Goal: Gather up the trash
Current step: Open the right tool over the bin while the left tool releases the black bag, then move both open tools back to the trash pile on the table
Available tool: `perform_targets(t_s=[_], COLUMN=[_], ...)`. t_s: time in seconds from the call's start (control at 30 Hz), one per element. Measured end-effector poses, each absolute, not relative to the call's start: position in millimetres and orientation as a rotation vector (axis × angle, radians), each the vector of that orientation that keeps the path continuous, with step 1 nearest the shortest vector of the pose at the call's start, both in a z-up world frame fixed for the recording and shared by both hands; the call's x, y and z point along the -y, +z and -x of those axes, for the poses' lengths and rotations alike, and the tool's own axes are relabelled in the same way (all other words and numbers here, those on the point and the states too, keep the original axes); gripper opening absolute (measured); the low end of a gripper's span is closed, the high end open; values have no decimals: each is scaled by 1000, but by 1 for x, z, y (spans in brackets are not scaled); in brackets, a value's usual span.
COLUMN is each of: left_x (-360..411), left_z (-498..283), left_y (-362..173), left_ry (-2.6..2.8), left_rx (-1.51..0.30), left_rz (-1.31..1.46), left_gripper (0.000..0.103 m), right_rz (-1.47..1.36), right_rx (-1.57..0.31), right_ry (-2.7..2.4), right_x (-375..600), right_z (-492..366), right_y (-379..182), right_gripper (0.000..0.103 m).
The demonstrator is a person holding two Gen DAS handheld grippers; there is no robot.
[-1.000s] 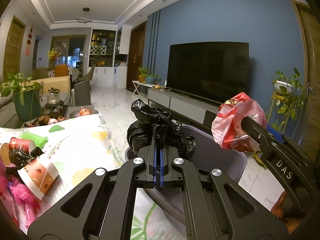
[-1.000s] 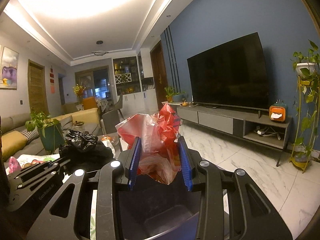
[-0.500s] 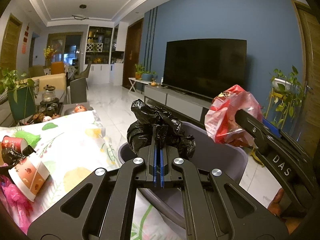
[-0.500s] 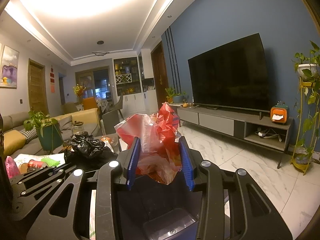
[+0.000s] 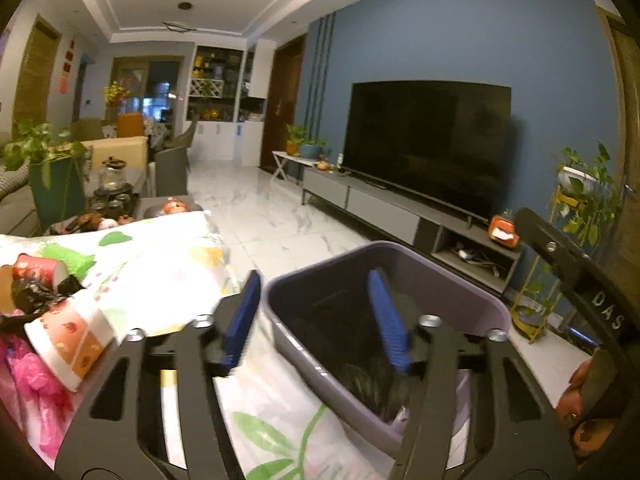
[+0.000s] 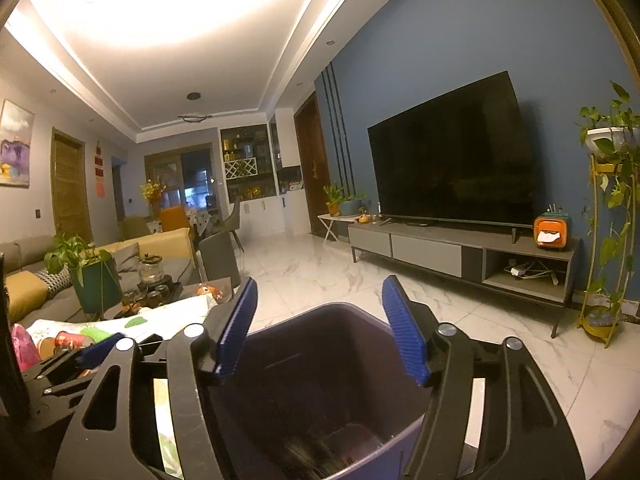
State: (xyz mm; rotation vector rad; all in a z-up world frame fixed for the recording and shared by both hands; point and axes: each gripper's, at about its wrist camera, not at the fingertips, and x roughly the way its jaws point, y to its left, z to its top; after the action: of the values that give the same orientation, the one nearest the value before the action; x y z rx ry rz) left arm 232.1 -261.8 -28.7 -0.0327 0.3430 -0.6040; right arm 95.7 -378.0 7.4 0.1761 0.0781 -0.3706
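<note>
Two tools, both released and empty. The bin, the largest item, sits directly below and ahead of the left tool and under the right tool; its floor is dark and blurred, so what lies inside cannot be confirmed. The surface, under a floral cloth, lies to the left of the left tool and touches the bin's near wall. On it, well to the left, the remaining trash sits bunched together: a pink bag, a printed paper cup on its side, a black bag and a second cup behind it.

Judgement: the step in hand is the return to the surface for the next piece. Keep the jaws spread through the swing left, and lift clear of the bin rim first. Take the loose bags by a gathered fold rather than a single layer. Grip the tipped cup across its wall lightly, as paper will likely crush.
</note>
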Motion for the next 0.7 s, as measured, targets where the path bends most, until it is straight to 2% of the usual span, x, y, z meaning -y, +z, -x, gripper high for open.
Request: perform_targets(t_s=[0.1, 0.27, 0.47, 0.7], left_x=[253, 234, 209, 172], left_z=[-227, -214, -197, -178], left_y=[-27, -23, -22, -23], left_ry=[-578, -509, -431, -331], left_rx=[-330, -312, -309, -293], left_rz=[47, 49, 46, 34], left_gripper=[78, 87, 90, 91], right_rz=[-175, -171, -146, -165], right_rx=[-84, -90, -91, -91], right_ry=[-375, -372, -367, -333], right_x=[374, 367, 356, 342], right_z=[-92, -85, -78, -70], right_y=[7, 4, 1, 0], right_gripper=[69, 75, 84, 87])
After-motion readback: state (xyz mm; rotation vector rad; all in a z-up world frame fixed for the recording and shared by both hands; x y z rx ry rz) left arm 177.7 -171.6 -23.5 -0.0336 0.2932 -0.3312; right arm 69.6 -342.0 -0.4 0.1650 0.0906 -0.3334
